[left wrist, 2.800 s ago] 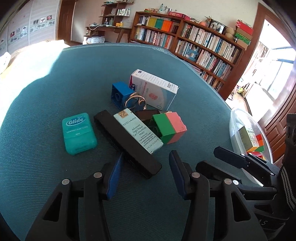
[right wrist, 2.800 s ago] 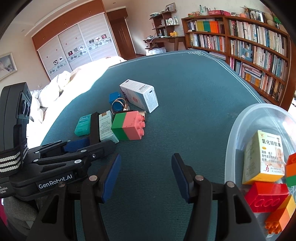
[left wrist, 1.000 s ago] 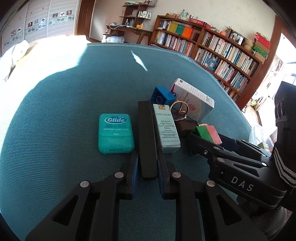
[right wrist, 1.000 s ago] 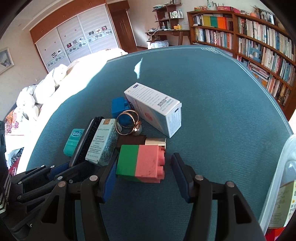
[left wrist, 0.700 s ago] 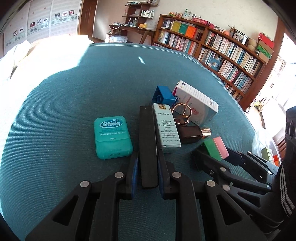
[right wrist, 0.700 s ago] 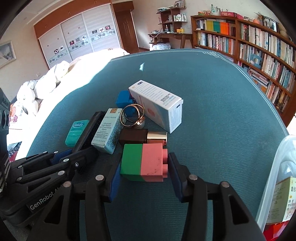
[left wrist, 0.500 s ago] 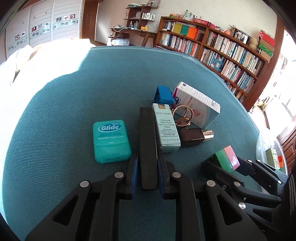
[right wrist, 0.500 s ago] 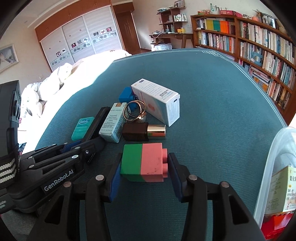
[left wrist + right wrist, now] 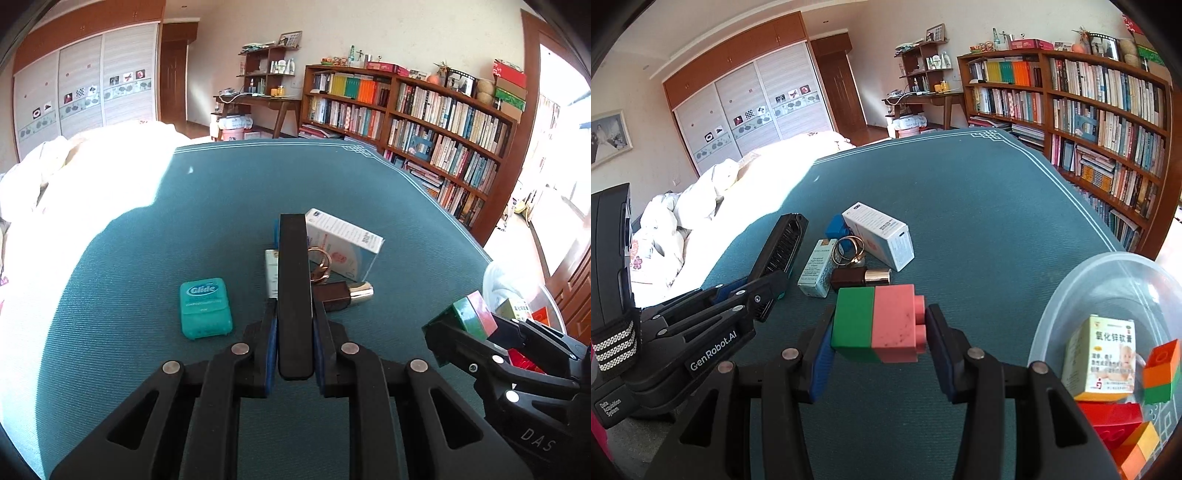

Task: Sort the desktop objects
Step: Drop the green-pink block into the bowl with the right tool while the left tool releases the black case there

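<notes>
Having lifted clear of the desk (image 9: 979, 192), the right tool (image 9: 879, 334) grips the green-pink brick (image 9: 877, 325) near the tub (image 9: 1071, 291), while the left tool (image 9: 294, 345) clamps the raised black bar (image 9: 293, 280), both ready for sorting.

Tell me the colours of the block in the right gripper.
Green and pink halves on the block; clearest in the right wrist view.

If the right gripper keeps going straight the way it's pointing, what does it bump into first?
Probably the small brown bottle with the gold cap; it lies just ahead of the green-and-pink block held in the right gripper. Depth is hard to judge.
</notes>
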The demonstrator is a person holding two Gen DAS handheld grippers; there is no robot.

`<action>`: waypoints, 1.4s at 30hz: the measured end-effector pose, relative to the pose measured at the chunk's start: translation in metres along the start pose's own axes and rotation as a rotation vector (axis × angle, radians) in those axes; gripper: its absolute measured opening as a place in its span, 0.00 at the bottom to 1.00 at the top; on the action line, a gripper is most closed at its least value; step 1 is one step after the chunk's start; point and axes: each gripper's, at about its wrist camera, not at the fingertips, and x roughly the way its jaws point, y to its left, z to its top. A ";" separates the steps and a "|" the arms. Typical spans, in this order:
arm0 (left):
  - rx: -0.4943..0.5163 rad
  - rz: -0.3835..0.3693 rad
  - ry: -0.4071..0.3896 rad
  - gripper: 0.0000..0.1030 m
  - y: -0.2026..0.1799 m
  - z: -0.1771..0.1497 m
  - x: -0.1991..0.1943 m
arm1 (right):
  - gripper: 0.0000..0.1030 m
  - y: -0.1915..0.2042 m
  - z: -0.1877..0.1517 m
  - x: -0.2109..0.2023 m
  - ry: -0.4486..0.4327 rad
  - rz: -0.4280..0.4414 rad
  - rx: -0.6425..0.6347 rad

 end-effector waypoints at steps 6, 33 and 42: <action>0.073 -0.061 0.007 0.17 -0.040 -0.004 0.002 | 0.50 -0.021 -0.004 -0.020 -0.030 -0.041 0.021; 0.228 -0.470 0.133 0.18 -0.184 -0.009 0.011 | 0.50 -0.150 -0.024 -0.098 -0.134 -0.327 0.296; 0.176 -0.474 0.127 0.42 -0.182 -0.011 0.011 | 0.66 -0.163 -0.028 -0.103 -0.144 -0.344 0.336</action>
